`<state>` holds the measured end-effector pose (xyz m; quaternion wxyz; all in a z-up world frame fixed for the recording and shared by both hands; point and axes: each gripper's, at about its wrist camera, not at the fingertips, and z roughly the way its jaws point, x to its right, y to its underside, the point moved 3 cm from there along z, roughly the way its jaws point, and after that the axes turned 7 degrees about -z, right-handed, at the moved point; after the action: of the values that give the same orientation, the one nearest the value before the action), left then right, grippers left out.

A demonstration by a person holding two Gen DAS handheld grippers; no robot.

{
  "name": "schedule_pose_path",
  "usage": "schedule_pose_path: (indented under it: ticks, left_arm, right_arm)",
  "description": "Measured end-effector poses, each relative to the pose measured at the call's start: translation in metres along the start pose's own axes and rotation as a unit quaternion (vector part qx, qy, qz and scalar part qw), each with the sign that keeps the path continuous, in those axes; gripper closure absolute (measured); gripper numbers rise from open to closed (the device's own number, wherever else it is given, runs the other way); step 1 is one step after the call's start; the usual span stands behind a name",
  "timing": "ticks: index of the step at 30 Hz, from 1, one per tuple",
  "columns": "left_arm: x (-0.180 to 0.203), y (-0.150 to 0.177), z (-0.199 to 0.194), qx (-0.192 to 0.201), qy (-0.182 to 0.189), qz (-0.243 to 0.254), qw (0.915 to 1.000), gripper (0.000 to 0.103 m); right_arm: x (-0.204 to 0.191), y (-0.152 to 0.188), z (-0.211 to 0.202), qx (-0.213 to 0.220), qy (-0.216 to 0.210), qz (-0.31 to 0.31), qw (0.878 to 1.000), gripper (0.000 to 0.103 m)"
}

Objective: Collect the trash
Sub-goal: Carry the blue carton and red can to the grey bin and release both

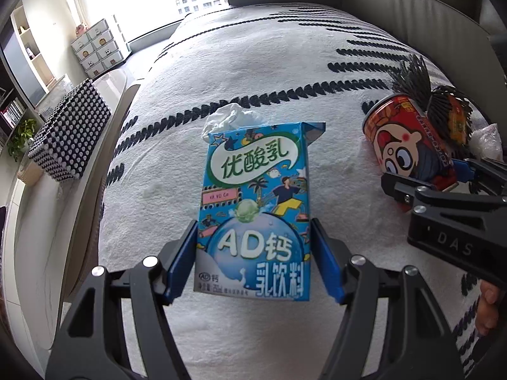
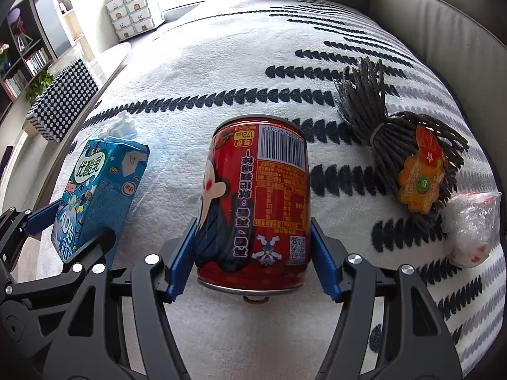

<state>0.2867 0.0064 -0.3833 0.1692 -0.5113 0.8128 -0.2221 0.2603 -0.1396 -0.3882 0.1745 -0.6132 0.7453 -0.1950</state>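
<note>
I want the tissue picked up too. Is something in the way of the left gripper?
Yes. The blue milk carton sits between the left gripper's fingers, and the crumpled tissue lies right behind it on the blanket.

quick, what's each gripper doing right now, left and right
Left gripper: closed on the blue carton.
Right gripper: closed on the red can.

Milk carton (image 1: pixel 253 209) reads "优酸乳", "AD钙"; hand-held gripper (image 1: pixel 456 243) "DAS"
</note>
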Motion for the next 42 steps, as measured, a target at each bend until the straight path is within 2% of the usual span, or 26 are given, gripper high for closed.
schedule_pose_path:
  ticks: [6, 12, 16, 20, 26, 32, 37, 42]
  left_arm:
    - [-0.016, 0.025, -0.027, -0.002, -0.011, -0.034, 0.9994, 0.035]
    - [-0.043, 0.058, -0.071, 0.007, -0.034, -0.069, 0.9970, 0.035]
    - [-0.076, 0.091, -0.102, 0.007, -0.057, -0.103, 0.9930, 0.035]
    - [-0.122, 0.129, -0.132, 0.007, -0.089, -0.143, 0.9856, 0.035]
    - [-0.201, 0.194, -0.176, 0.004, -0.139, -0.214, 0.9669, 0.035]
    - [-0.281, 0.260, -0.211, 0.001, -0.190, -0.278, 0.9417, 0.035]
    - [-0.334, 0.307, -0.227, -0.006, -0.218, -0.323, 0.9210, 0.035]
    - [-0.370, 0.340, -0.222, -0.020, -0.229, -0.357, 0.9052, 0.035]
  right_arm:
    - [-0.004, 0.020, -0.016, -0.003, -0.006, -0.008, 1.000, 0.040]
    - [-0.024, 0.040, -0.047, 0.007, -0.021, -0.033, 0.999, 0.040]
    - [-0.056, 0.052, -0.071, 0.021, -0.039, -0.064, 0.997, 0.040]
    - [-0.109, 0.065, -0.092, 0.033, -0.069, -0.107, 0.991, 0.040]
    - [-0.217, 0.092, -0.114, 0.033, -0.132, -0.182, 0.974, 0.040]
    - [-0.336, 0.126, -0.130, 0.031, -0.193, -0.269, 0.943, 0.040]
    - [-0.421, 0.153, -0.127, 0.011, -0.239, -0.320, 0.917, 0.040]
    - [-0.485, 0.172, -0.107, -0.016, -0.258, -0.355, 0.898, 0.040]
